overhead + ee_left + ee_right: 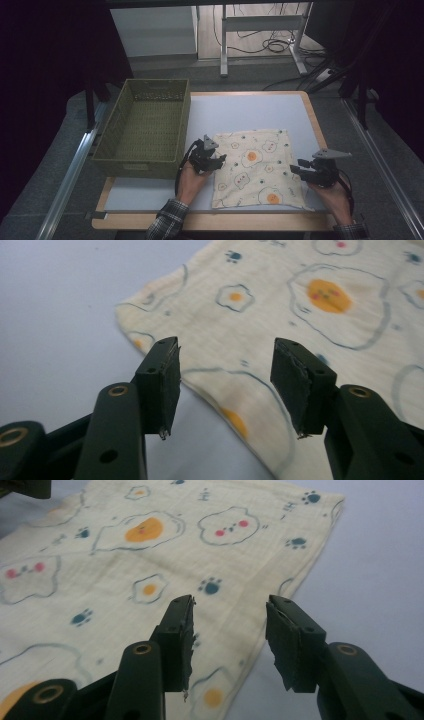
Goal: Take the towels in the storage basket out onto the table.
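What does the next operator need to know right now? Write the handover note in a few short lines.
Left gripper: jaws apart, nothing between them, at the cloth's left edge.
Right gripper: jaws apart, nothing held, at the cloth's right edge.
Cloth: cream, fried-egg print, lying flat on the table, apparently folded, not gripped.
Basket: green, at the table's left, nothing visible inside.
Done: cloth laid flat and let go.
Left: probably another fold or moving the cloth into the basket; regrip at the edges first.

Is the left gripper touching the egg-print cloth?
Apart. In the left gripper view, the left gripper hangs open above the egg-print cloth, neither pad pressing it.
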The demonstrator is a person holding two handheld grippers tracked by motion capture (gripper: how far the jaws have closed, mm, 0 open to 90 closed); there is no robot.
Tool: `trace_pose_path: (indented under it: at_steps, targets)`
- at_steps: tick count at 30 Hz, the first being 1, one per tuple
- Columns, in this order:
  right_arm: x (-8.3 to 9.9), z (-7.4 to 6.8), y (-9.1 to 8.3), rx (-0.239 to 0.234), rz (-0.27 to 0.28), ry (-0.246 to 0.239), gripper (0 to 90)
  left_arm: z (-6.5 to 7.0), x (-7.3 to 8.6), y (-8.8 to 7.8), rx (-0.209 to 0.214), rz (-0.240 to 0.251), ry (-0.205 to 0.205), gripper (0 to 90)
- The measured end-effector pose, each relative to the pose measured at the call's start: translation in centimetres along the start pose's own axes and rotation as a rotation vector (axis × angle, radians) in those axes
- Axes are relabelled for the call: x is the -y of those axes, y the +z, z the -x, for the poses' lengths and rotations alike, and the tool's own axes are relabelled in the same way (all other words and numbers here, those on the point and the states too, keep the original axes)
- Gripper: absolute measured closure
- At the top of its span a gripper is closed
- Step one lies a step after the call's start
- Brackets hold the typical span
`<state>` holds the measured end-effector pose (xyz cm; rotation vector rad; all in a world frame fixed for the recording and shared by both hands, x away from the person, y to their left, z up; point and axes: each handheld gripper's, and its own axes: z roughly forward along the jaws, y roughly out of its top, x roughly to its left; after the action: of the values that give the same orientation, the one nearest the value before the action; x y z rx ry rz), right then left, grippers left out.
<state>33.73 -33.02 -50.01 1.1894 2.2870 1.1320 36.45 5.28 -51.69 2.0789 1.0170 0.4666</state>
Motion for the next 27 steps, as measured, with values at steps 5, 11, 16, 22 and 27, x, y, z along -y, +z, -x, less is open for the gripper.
trace_pose_path:
  at_steps: [5, 11, 16, 22, 27]
  targets:
    - [-1.4, 1.2, 1.3, 0.004, -0.001, -0.006, 54.5, -1.2, -1.1, 1.6, -0.047, -0.024, -0.018, 51.1]
    - [-2.6, 2.5, 2.5, -0.007, 0.002, 0.001, 60.4, -2.8, -2.0, 3.0, -0.095, -0.028, -0.073, 56.1]
    - [-3.4, 3.7, 3.9, 0.007, -0.003, 0.008, 65.2, -3.8, -2.7, 4.0, -0.128, -0.034, -0.095, 57.7]
    - [-4.7, 5.3, 5.5, 0.027, -0.007, 0.019, 67.0, -4.9, -2.7, 5.2, -0.148, -0.052, -0.108, 60.5]
    - [-5.9, 6.7, 6.9, 0.047, -0.001, 0.039, 66.9, -5.5, -2.5, 5.5, -0.144, -0.051, -0.118, 59.2]
